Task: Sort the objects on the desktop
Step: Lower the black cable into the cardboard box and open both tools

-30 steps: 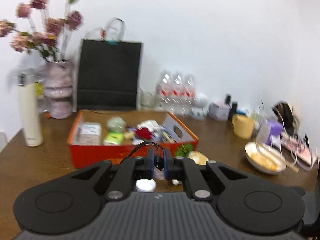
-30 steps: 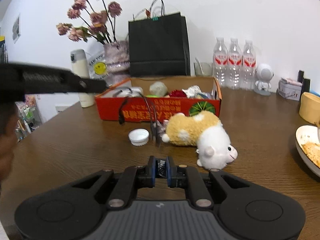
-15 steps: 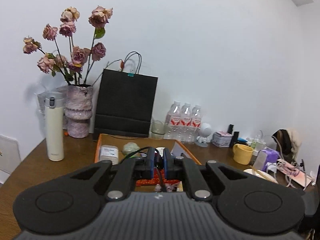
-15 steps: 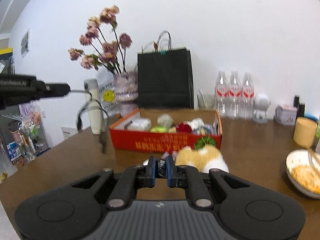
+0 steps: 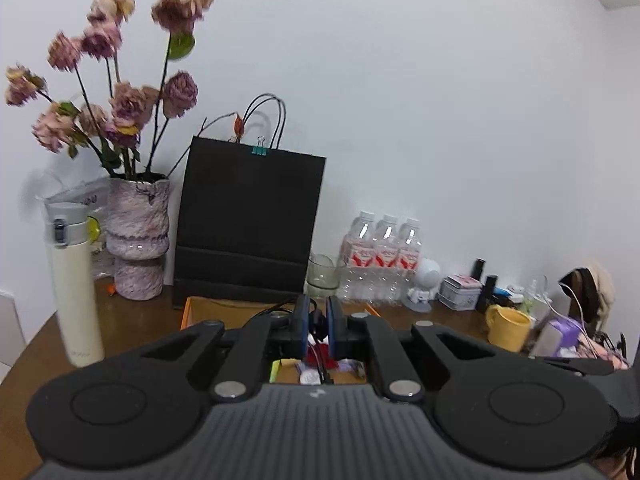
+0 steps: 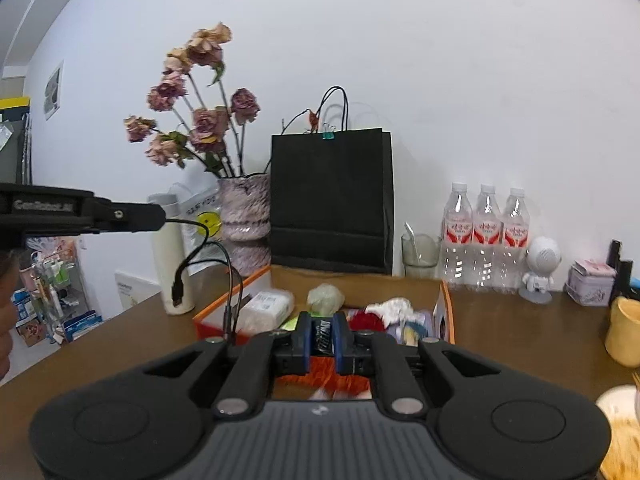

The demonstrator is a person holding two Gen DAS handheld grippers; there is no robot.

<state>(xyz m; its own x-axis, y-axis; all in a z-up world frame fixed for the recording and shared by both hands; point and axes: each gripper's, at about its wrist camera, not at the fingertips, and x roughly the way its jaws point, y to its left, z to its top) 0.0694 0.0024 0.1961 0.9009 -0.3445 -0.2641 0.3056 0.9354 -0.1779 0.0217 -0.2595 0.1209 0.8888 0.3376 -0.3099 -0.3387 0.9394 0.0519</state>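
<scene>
My left gripper (image 5: 318, 320) is shut on a black cable (image 5: 318, 354) and holds it above the orange box (image 5: 188, 314). In the right wrist view the left gripper (image 6: 160, 216) reaches in from the left, and the cable (image 6: 218, 252) hangs from its tip in loops over the box's left end. The orange box (image 6: 448, 312) holds several small items, among them a white packet (image 6: 266, 306) and a red flower (image 6: 362, 318). My right gripper (image 6: 322, 334) is shut and empty, raised in front of the box.
A black paper bag (image 6: 330, 196) stands behind the box, with a flower vase (image 6: 244, 212) and a white flask (image 5: 74, 288) to its left. Water bottles (image 6: 486, 236), a glass (image 6: 418, 254), a white figurine (image 6: 540, 270), a yellow mug (image 5: 508, 328) and a plate (image 6: 618, 412) are on the right.
My left gripper has lifted the cable off the table and carried it over the orange box. My right gripper has risen, and the plush toy has dropped out of its view.
</scene>
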